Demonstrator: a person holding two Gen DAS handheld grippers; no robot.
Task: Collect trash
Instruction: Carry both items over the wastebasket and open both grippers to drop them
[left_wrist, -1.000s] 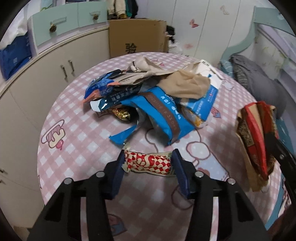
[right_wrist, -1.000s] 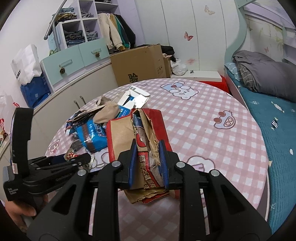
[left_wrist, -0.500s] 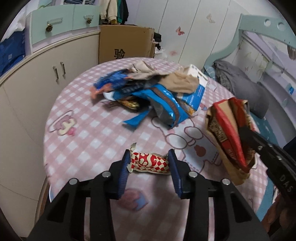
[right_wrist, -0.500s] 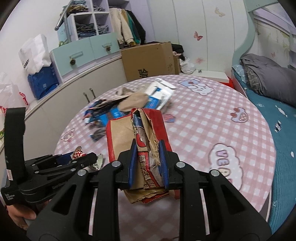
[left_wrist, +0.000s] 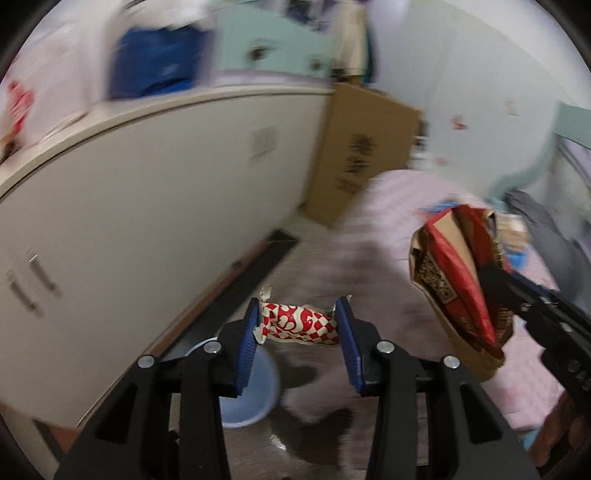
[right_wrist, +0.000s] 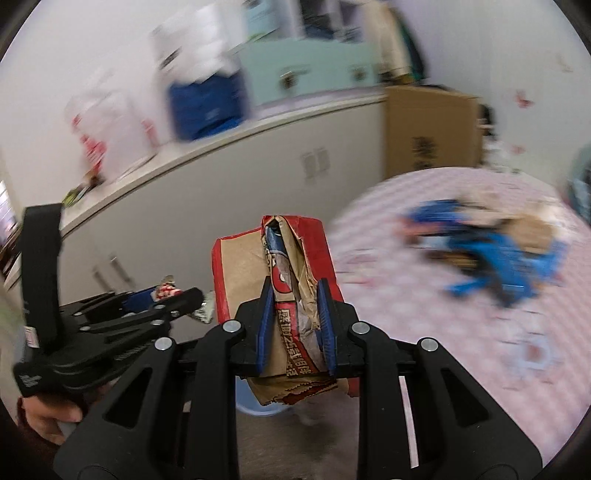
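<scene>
Red-and-white checkered wrapper (left_wrist: 298, 325) pinched endwise between blue fingers (left_wrist: 246, 343) of left gripper (left_wrist: 297, 345), held clear of bench, above floor

Pale blue bin (left_wrist: 255, 391) seen on floor directly below left gripper, beside white cabinet (left_wrist: 147, 206)

Crumpled red-and-brown paper bag (right_wrist: 280, 280) clamped between fingers of right gripper (right_wrist: 293, 328), bag upright, mouth on top

Remaining blue and tan trash pile (right_wrist: 495, 254) left on pink checkered bench (right_wrist: 461, 332), well apart from both grippers; detail blurred

Cardboard box (left_wrist: 358, 155) standing beyond bench
</scene>
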